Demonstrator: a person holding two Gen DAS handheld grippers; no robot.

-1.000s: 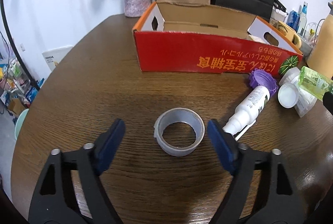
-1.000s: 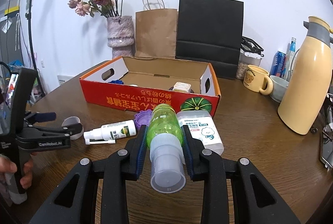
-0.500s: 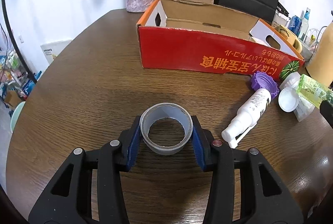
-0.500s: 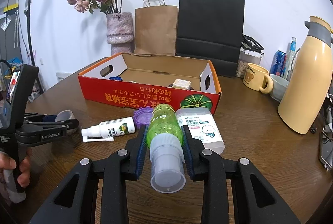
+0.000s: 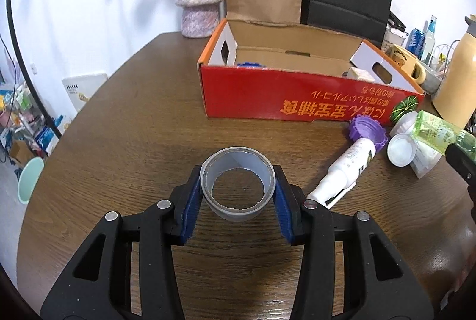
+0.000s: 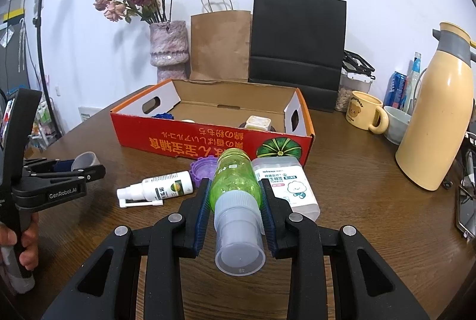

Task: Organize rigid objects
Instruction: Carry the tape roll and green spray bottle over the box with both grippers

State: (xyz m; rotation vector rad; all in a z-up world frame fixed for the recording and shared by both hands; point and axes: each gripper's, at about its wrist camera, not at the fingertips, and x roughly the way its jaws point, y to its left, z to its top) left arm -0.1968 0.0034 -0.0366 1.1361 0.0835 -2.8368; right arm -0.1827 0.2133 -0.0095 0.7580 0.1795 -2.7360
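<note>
1. Between the blue pads of the left gripper [image 5: 237, 195], in the left wrist view, sits a grey tape roll [image 5: 237, 199]; both pads press its sides, and its open core faces up, showing the table [image 5: 125, 123] through it.
2. Whether the roll rests on the table or is lifted clear cannot be told from this view; the right wrist view shows the left gripper [image 6: 78, 165] from the side with the roll [image 6: 86, 160] at its tips, apparently just above the wood.
3. Right wrist view: the right gripper [image 6: 235, 202] is closed on a green bottle [image 6: 235, 180], its grey cap [image 6: 239, 236] pointing back toward the camera.
4. The left wrist view catches only the bottle [image 5: 437, 131] at the far right edge; the grip on it is cut off.
5. A red box [image 6: 208, 141] stands open beyond both tools. The left view shows a blue item [image 5: 248, 64] in its left end and a pale item [image 5: 361, 73] by its right handle hole.
6. On the table before the box lie a white spray bottle [image 6: 160, 189], a purple lid [image 6: 203, 168] and a clear swab box [image 6: 285, 186], all close together.
7. Only the right view shows the whole flask [image 6: 440, 123], the mug [image 6: 364, 114] and the person's fingers [image 6: 26, 248] on the left handle.
</note>
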